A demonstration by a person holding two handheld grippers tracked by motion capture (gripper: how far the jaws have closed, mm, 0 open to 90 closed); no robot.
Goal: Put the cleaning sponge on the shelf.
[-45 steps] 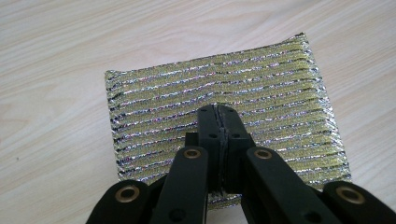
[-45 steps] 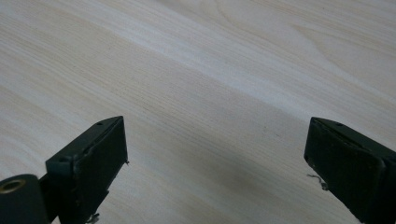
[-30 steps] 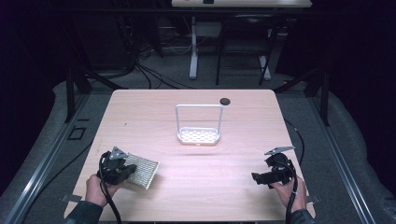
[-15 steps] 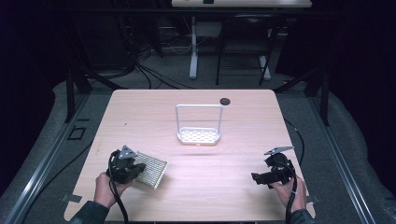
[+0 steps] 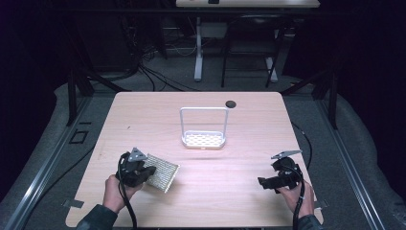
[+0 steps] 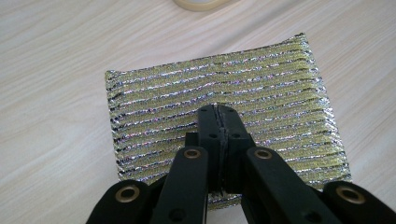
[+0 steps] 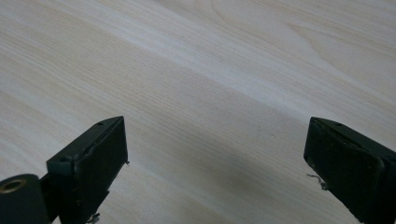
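1. Pale wood-grain laminate covers the table [image 5: 239, 143], a rounded-corner top with light streaks running along its length; the right gripper view looks down on bare grain.
2. A silver-and-gold scouring pad [image 5: 162, 171] with glittering ribbed stripes sits at the near left of the table. In the high view it looks tilted, its near-left edge lifted where it is held, though I cannot tell whether its far edge rests on the wood.
3. The left gripper [image 5: 139, 171] has its jaws clenched together on the near edge of the pad; in the left gripper view [image 6: 218, 122] the two black jaws meet flat against each other over the ribbed surface, pinching the pad's edge.
4. The right gripper [image 5: 268, 182] rests at the near right, well apart from the pad. Its jaws stand wide and released in the right gripper view [image 7: 215, 158], with nothing between them but table.
5. A white wire rack [image 5: 203, 139] with a perforated base and a tall looped handle stands near the middle of the table, beyond the pad.
6. A small dark round object [image 5: 231, 103] lies near the far edge.
7. The room around is dim: grey carpeted floor [image 5: 335, 158], black cables [image 5: 153, 76] trailing behind the table, and the legs of another desk [image 5: 198, 52] at the far side.
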